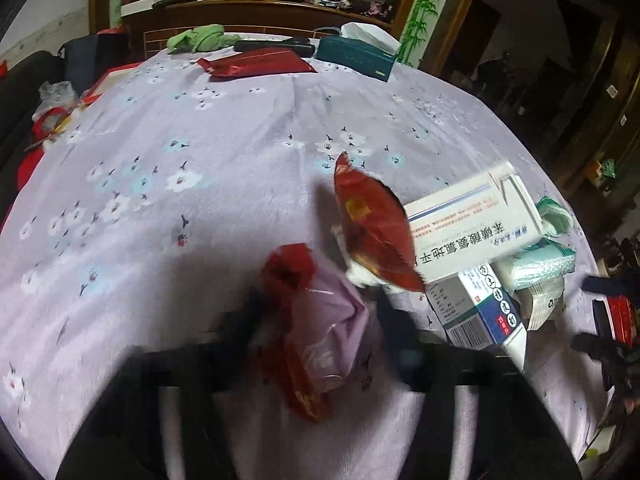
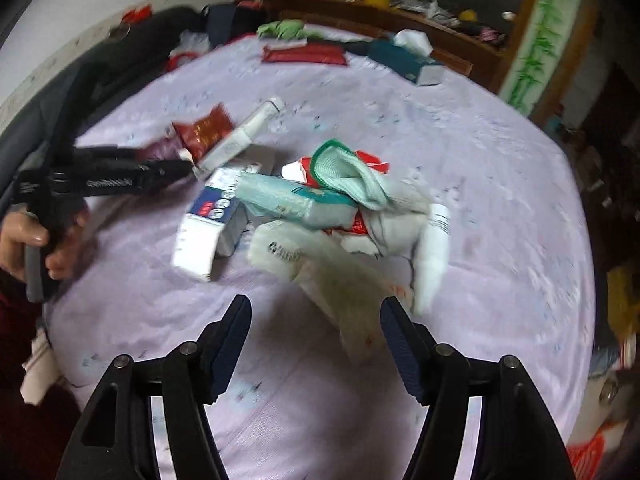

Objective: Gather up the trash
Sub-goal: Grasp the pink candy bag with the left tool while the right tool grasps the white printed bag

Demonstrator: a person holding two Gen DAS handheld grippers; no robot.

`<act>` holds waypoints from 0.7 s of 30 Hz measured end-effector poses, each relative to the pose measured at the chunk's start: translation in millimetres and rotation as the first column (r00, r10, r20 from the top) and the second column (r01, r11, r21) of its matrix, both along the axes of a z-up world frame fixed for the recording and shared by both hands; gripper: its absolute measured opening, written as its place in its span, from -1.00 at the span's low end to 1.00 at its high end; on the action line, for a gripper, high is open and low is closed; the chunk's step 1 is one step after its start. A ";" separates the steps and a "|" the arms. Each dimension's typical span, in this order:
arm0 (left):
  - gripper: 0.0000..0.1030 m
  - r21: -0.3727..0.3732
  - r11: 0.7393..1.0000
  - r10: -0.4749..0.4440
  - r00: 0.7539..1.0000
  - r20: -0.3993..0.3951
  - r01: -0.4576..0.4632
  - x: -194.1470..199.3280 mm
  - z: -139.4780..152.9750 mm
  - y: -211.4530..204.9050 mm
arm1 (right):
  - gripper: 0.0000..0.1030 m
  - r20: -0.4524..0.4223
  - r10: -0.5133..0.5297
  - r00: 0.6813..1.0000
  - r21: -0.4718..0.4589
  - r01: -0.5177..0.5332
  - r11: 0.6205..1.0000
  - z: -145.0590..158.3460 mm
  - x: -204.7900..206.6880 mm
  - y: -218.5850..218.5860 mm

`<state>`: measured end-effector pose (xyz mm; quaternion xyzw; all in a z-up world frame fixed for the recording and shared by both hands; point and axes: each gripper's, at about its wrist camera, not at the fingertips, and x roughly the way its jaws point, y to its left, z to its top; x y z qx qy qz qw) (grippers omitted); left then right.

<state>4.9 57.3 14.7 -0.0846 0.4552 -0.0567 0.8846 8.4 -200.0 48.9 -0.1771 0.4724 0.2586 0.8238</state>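
A heap of trash lies on the lilac flowered tablecloth [image 1: 160, 152]: a red snack packet [image 1: 372, 232] [image 2: 206, 130], a long white medicine box [image 1: 472, 216] [image 2: 244, 136], a blue-and-white box [image 1: 480, 312] [image 2: 216, 216], a teal tissue pack [image 2: 292, 200], a green-edged cloth [image 2: 344, 168] and a white tube [image 2: 434, 248]. My left gripper [image 1: 316, 320] [image 2: 180, 164], blurred, is shut on a crumpled red and clear plastic wrapper [image 1: 320, 320] at the heap's left side. My right gripper [image 2: 316, 306] stands open before the heap. A translucent plastic bag [image 2: 320, 268] reaches toward the gap, untouched.
At the far edge lie a long red packet [image 1: 256, 64], a teal tissue box [image 1: 356, 58], a green rag [image 1: 200, 38] and a black object [image 1: 276, 45]. Behind stands a cluttered wooden cabinet [image 1: 256, 12]. A hand [image 2: 24, 240] grips the left tool's handle.
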 end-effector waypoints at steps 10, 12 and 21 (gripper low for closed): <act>-0.24 -0.031 0.998 -0.054 0.998 0.020 0.055 5.4 -1.7 -0.3 | 0.39 -0.103 0.009 0.995 -0.042 -0.014 0.999 -34.9 50.1 3.4; -0.21 -0.056 0.997 -0.060 0.998 0.016 0.061 7.5 -1.1 2.8 | 0.39 -0.112 -0.015 0.994 -0.032 0.012 0.999 -34.8 49.4 1.9; -0.31 -0.128 0.990 -0.048 0.998 0.027 0.052 12.2 -2.7 13.3 | -0.22 -0.104 -0.197 0.975 0.020 0.200 0.980 -30.0 8.3 14.7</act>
